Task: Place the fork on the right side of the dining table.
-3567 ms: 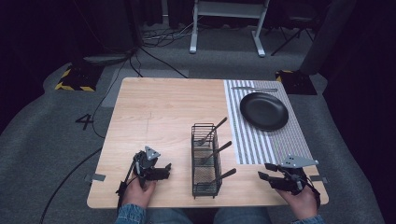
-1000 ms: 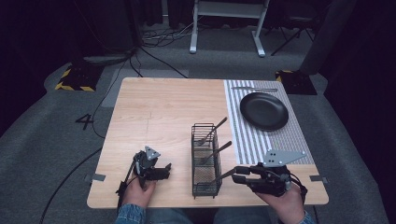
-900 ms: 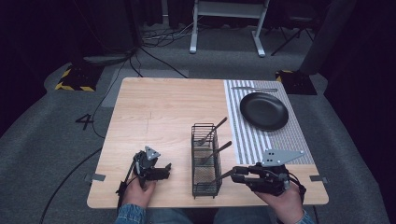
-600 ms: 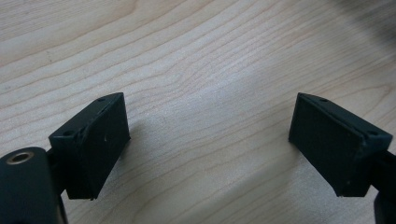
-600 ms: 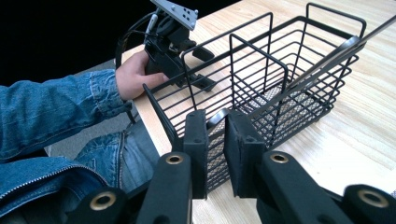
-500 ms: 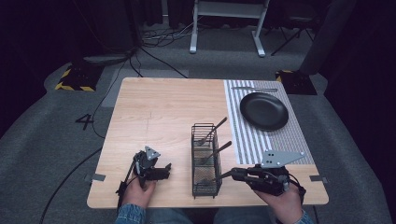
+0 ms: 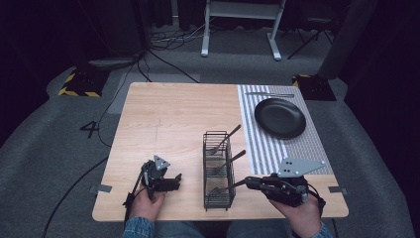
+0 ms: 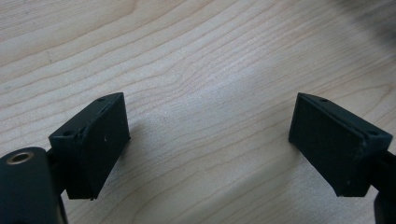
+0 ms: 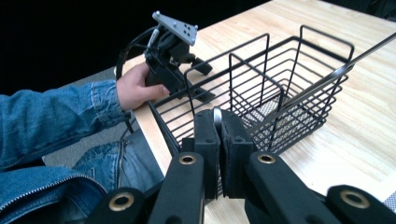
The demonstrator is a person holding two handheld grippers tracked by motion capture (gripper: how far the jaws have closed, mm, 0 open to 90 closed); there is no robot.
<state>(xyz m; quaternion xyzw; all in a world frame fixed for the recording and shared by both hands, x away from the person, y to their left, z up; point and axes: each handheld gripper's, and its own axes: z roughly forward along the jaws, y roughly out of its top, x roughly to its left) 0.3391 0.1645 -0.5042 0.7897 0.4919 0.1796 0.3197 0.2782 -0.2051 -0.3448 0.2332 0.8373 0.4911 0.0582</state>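
A black wire caddy stands near the table's front edge, with a fork in each of its three compartments. My right gripper reaches in from the right and is shut on the handle of the nearest fork. In the right gripper view the jaws are pressed together with the fork handle's metal end between them, at the caddy's rim. Left of the caddy, my left gripper rests on the wood, open, with nothing between its pads.
A black plate lies on a striped mat at the back right, with a utensil beyond it. Another fork's handle leans across the caddy. The left hand and gripper sit just past the caddy.
My right gripper has moved left from the table's right edge to the caddy and has shut on the nearest fork's handle. The left gripper has stayed put.
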